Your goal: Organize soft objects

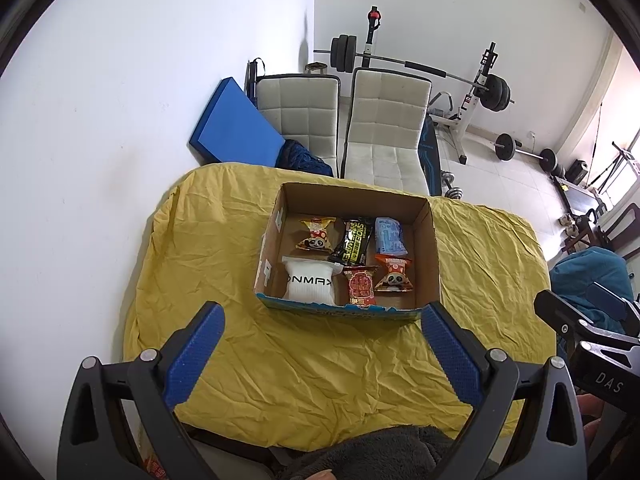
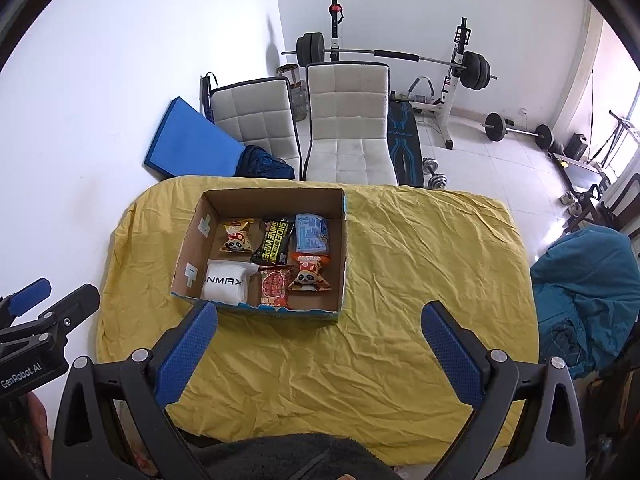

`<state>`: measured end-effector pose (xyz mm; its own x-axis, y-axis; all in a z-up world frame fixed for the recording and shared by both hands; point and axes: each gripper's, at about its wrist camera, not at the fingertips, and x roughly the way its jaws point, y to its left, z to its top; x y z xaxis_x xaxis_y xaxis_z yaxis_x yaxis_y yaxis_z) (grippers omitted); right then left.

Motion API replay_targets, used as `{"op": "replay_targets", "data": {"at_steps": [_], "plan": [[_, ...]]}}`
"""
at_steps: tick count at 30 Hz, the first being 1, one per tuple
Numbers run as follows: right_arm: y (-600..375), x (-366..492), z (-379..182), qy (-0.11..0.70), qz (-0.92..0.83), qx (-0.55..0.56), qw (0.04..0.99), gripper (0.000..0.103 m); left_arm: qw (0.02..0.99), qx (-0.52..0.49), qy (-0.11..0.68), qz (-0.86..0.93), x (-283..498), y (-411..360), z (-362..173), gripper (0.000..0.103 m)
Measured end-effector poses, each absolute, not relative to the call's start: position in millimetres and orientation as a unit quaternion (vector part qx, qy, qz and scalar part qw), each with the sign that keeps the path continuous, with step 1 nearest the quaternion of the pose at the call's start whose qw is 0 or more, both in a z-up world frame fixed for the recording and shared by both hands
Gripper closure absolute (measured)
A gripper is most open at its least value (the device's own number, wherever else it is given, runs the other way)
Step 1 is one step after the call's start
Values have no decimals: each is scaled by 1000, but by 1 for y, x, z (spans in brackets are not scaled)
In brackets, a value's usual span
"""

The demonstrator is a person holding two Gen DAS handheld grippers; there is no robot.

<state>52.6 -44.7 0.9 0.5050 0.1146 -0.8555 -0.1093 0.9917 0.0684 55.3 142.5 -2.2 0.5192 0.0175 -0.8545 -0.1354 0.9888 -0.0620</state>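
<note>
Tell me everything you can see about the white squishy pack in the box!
The white pack is a plump, pillow-like bag, soft-looking and a bit wrinkled. Dark letters run across its front, but only part of the word can be read. It lies flat on the floor of the cardboard box, in the near left corner, close against the near wall. A red snack packet lies right beside it, and a black wipes packet sits just behind. Neither gripper touches it.
</note>
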Motion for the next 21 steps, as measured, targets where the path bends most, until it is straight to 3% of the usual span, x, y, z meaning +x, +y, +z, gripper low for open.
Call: {"op": "replay_targets", "data": {"at_steps": [21], "plan": [[-44,54,-2,496,58,3,867,0,868,-54,492,34,56,135,-3,2]]}}
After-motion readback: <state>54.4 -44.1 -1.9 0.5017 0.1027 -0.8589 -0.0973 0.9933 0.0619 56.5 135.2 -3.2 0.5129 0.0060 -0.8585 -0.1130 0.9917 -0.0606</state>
